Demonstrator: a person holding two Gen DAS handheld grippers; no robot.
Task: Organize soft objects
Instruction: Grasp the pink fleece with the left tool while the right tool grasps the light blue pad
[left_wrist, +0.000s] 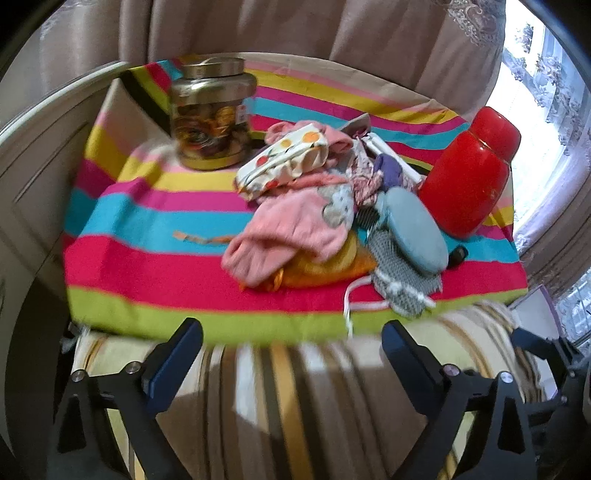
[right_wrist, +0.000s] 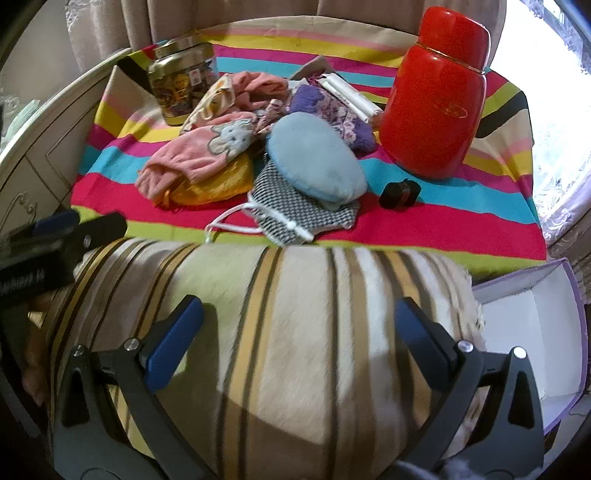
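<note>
A heap of soft items lies on the rainbow-striped cloth: a pink fleece garment, a polka-dot cloth, a pale blue pad, a houndstooth face mask, an orange-yellow cloth and a purple knit piece. My left gripper stands open over the cloth's near edge, short of the heap, with nothing between its fingers. My right gripper is open too, above a beige striped blanket, holding nothing.
A red thermos stands right of the heap. A glass jar with a metal lid stands at the back left. A small black object lies near the thermos. An open white box sits low right. Curtains hang behind.
</note>
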